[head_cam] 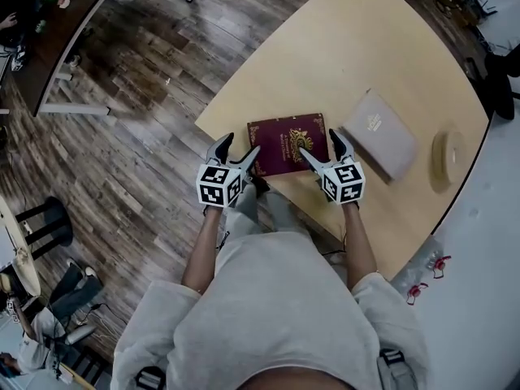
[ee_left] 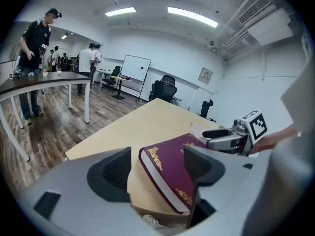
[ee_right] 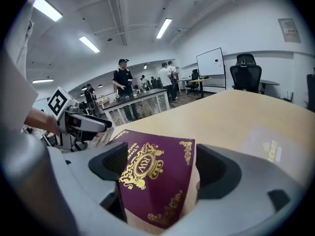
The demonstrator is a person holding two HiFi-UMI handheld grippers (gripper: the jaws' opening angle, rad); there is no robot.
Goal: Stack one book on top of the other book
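Books lie side by side on the tan table (head_cam: pixel 390 71): the maroon book (head_cam: pixel 284 140) flat at frame centre by the near edge, the beige book (head_cam: pixel 380 132) close on its right. Farther right sits a round wooden disc (head_cam: pixel 448 157). The left gripper (head_cam: pixel 237 154) and right gripper (head_cam: pixel 322 149) each straddle a near corner of the maroon book, jaws spread wide and not pressing it. The right gripper sits between the two books. A dark table (head_cam: pixel 57 31) fills the upper left; people (ee_left: pixel 34 48) stand beyond.
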